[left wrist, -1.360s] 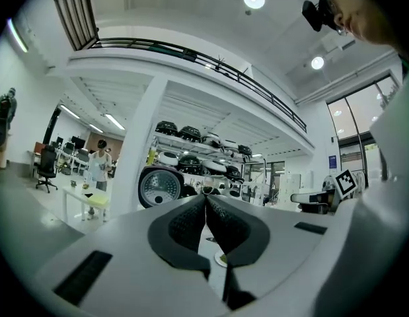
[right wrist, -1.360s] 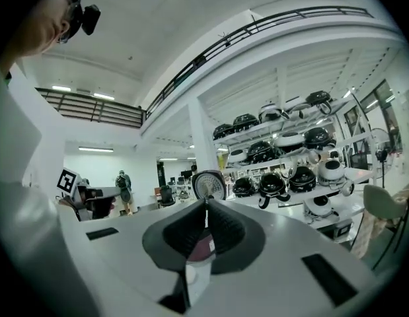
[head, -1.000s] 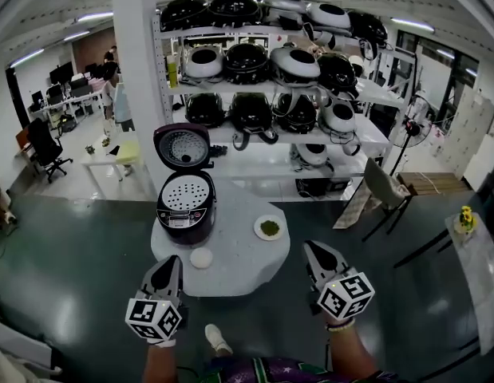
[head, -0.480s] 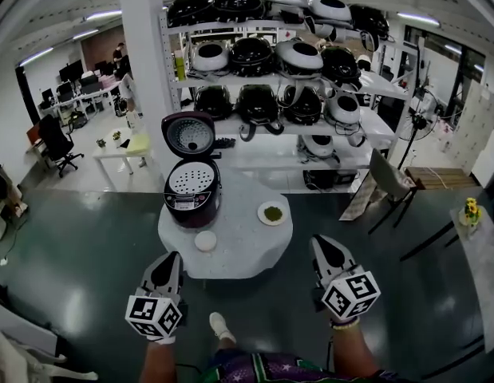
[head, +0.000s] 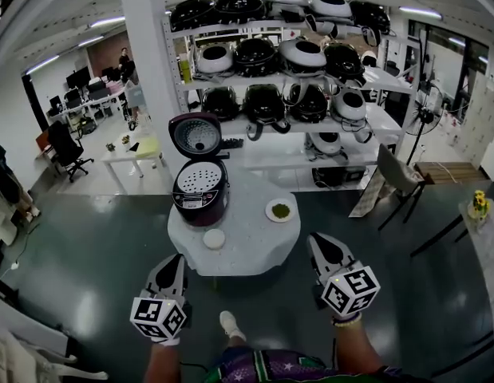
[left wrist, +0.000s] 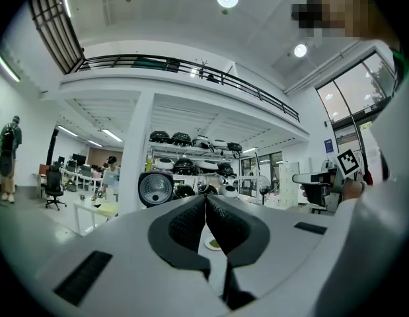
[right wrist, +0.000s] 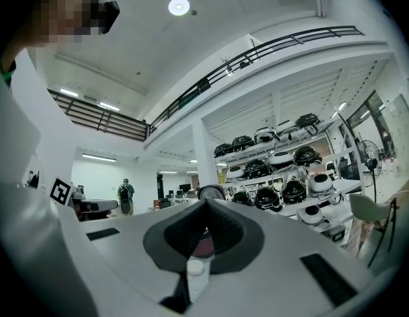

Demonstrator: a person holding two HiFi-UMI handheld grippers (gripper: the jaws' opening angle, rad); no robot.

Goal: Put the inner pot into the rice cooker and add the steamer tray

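A dark rice cooker (head: 200, 200) stands at the left of a round white table (head: 245, 246) with its lid (head: 196, 136) up. A white perforated steamer tray (head: 199, 179) lies in its mouth. My left gripper (head: 173, 263) and right gripper (head: 319, 244) hang short of the table's near edge, both shut and holding nothing. In the left gripper view the shut jaws (left wrist: 205, 200) point level toward the raised lid (left wrist: 155, 189). In the right gripper view the shut jaws (right wrist: 205, 205) cover most of the cooker (right wrist: 203, 245).
A small plate of green food (head: 279, 211) and a small white dish (head: 214, 238) sit on the table. Behind it stand a white pillar (head: 153, 62) and shelves with several rice cookers (head: 278, 54). A folding chair (head: 397, 178) is at the right. A person's shoe (head: 229, 324) shows below.
The table and cooker have shifted right and a little lower in the head view. Both grippers stay shut and keep their place low in the picture.
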